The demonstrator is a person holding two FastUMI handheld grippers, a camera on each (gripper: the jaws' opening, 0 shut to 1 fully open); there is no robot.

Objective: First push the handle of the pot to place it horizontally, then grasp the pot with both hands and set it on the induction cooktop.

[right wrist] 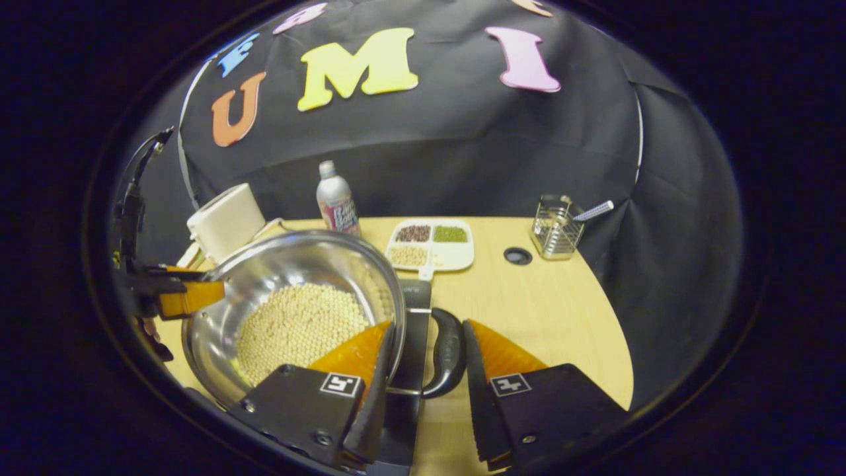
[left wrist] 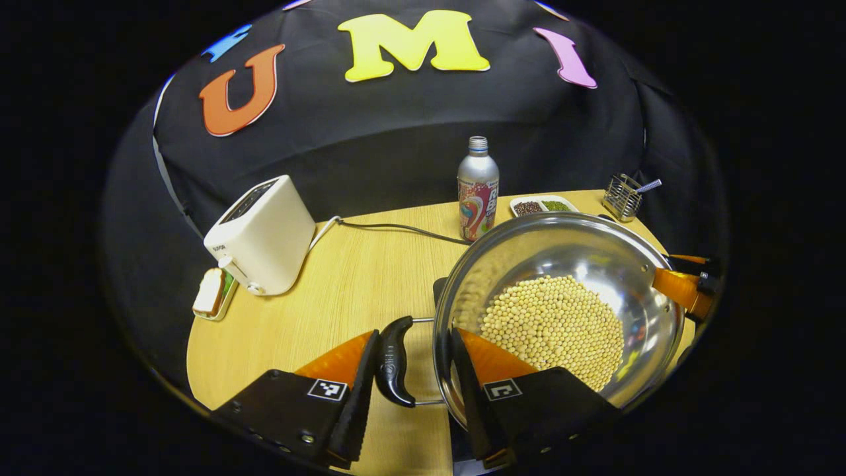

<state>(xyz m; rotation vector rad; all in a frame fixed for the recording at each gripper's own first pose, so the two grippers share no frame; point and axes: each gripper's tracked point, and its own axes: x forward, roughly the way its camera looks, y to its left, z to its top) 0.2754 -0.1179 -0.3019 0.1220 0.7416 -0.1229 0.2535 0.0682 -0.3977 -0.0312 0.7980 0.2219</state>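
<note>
The left gripper (left wrist: 410, 370) has its jaws parted narrowly around the pot's left loop handle (left wrist: 394, 360), one finger outside the loop, the other inside the rim over the beans; whether both press on it I cannot tell. The right gripper (right wrist: 426, 367) straddles the right loop handle (right wrist: 449, 350) the same way, its inner finger reaching over the rim. Taking both handles from opposite sides would keep the pot (left wrist: 562, 264) level, which matters since it is filled with pale beans (left wrist: 555, 324). The pot sits near the front of the table (left wrist: 357, 277), and its rim looks tilted in both views. A dark flat slab (right wrist: 413, 330) under its right edge may be the induction cooktop. Farther off stand a toaster (left wrist: 261, 235) at left, a bottle (left wrist: 477, 188), a divided tray (right wrist: 431, 243) and a wire holder (right wrist: 556, 231) far right
</note>
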